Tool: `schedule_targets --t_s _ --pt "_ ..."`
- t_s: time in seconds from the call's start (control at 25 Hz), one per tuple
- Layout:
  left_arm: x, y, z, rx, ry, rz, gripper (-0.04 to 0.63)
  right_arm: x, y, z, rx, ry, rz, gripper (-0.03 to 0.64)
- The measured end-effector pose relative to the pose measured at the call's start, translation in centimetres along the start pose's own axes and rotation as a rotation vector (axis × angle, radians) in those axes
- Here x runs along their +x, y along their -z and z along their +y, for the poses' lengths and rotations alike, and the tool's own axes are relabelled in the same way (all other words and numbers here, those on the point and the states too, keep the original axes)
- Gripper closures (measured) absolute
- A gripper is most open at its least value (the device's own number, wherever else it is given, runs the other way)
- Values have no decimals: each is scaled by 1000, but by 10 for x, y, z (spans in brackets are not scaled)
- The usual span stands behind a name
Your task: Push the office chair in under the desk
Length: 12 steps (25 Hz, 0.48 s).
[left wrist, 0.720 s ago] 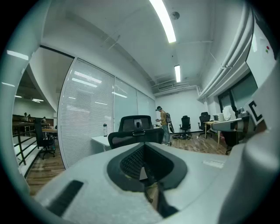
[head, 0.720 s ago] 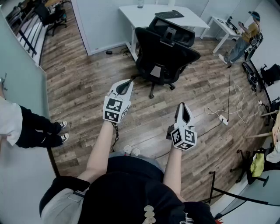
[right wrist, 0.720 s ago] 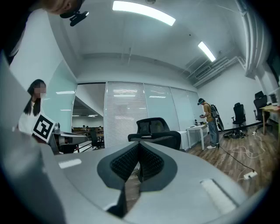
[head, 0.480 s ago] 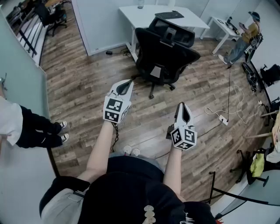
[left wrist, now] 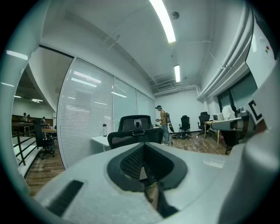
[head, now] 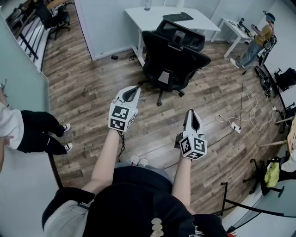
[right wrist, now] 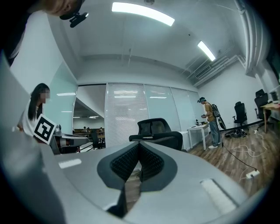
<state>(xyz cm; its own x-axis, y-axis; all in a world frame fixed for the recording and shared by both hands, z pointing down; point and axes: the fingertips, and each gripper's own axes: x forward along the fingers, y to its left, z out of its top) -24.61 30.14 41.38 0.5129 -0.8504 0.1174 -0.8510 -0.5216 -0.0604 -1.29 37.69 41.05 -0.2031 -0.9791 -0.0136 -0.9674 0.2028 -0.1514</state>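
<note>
My left gripper (head: 133,89) and right gripper (head: 192,114) are both closed, empty; the office chair (head: 173,60) faces the table (head: 152,16), backrest toward me.

We count two grippers: the left gripper (head: 136,88) and the right gripper (head: 193,113). In the head view we count two black chairs: one office chair (head: 173,55) and one far chair (head: 53,16) at the upper left. There are two white worktops, a large worktop (head: 152,16) and a small worktop (head: 233,25). We count one keyboard (head: 178,16) and one bottle (head: 148,5). Two bystanders show, a left bystander (head: 32,136) and a far bystander (head: 259,39). One power strip (head: 237,127) lies on the floor.
</note>
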Motion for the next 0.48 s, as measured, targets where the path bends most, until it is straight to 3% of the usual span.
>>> schedule_targets --t_s 0.48 --pt "6 0 -5 -17 15 -11 588 1 -1 -6 23 -3 -18 604"
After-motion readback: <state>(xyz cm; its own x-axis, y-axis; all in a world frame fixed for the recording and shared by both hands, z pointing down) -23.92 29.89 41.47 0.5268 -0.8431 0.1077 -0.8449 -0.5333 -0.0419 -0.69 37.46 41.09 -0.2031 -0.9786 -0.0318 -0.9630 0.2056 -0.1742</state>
